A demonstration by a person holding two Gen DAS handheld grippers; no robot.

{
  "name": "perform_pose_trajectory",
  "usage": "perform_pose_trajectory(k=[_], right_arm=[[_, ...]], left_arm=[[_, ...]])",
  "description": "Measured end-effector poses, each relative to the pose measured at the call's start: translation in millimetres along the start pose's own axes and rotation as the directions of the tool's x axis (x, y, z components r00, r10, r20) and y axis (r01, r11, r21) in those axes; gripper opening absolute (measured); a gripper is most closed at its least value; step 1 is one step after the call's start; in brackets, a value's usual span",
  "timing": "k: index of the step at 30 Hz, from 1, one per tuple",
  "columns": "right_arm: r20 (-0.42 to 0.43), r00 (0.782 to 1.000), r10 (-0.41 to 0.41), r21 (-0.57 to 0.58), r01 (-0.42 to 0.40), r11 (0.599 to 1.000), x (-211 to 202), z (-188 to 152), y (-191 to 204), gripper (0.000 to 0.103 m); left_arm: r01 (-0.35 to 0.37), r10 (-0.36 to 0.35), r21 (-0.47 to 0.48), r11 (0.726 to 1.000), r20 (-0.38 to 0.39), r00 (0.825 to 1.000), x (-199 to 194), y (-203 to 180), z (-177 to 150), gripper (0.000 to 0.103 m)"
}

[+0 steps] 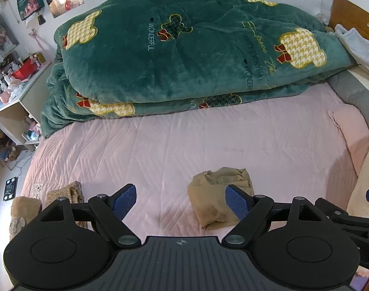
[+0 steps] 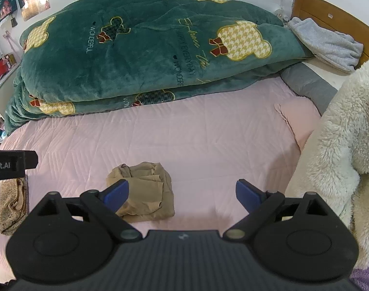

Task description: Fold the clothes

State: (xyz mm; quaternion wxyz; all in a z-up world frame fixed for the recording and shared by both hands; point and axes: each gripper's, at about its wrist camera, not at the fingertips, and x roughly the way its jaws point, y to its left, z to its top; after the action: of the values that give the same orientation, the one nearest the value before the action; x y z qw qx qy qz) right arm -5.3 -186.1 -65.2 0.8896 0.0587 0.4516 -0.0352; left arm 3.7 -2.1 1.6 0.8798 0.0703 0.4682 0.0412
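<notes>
A tan garment [image 1: 216, 196] [image 2: 145, 194] lies folded in a small bundle on the pink bedspread [image 1: 184, 145] [image 2: 184, 133]. My left gripper [image 1: 182, 201] hovers open just left of it, its right blue pad in front of the bundle's edge. My right gripper [image 2: 182, 196] is open too, with the bundle behind its left pad. Nothing is held in either. A speckled brown garment [image 1: 65, 192] [image 2: 12, 206] lies folded at the bed's left edge.
A thick green quilt [image 1: 172, 55] [image 2: 136, 53] is piled along the back of the bed. A fluffy cream garment [image 2: 342, 150] hangs at the right. A grey cloth [image 2: 327, 43] lies by the wooden headboard [image 2: 330, 14]. Cluttered shelves [image 1: 17, 89] stand to the left.
</notes>
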Motion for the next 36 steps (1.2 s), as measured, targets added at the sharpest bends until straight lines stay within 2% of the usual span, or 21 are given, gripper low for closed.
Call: perform_pose_trajectory(k=[6, 8, 10, 18, 36], right_arm=[[-0.005, 1.000, 0.000, -0.002, 0.000, 1.000, 0.9, 3.2, 0.1, 0.095], [-0.006, 1.000, 0.000, -0.003, 0.000, 1.000, 1.2, 4.3, 0.2, 0.095], [-0.008, 1.000, 0.000, -0.003, 0.000, 1.000, 1.5, 5.3, 0.2, 0.095], [-0.014, 1.000, -0.001, -0.006, 0.001, 1.000, 2.8, 9.6, 0.4, 0.095], [-0.002, 1.000, 0.000, -0.011, 0.000, 1.000, 4.9, 11.1, 1.3, 0.095]], left_arm=[[0.004, -0.004, -0.010, 1.000, 0.032, 0.999, 1.3, -2.4, -1.3, 0.082], [0.001, -0.001, -0.010, 1.000, 0.022, 1.000, 3.9, -2.0, -1.6, 0.082], [-0.007, 0.007, -0.006, 1.000, 0.001, 1.000, 4.3, -6.7, 11.3, 0.082], [-0.011, 0.011, -0.006, 1.000, -0.010, 1.000, 4.6, -8.6, 19.8, 0.082], [-0.012, 0.012, -0.014, 1.000, -0.002, 1.000, 5.2, -6.4, 16.4, 0.082]])
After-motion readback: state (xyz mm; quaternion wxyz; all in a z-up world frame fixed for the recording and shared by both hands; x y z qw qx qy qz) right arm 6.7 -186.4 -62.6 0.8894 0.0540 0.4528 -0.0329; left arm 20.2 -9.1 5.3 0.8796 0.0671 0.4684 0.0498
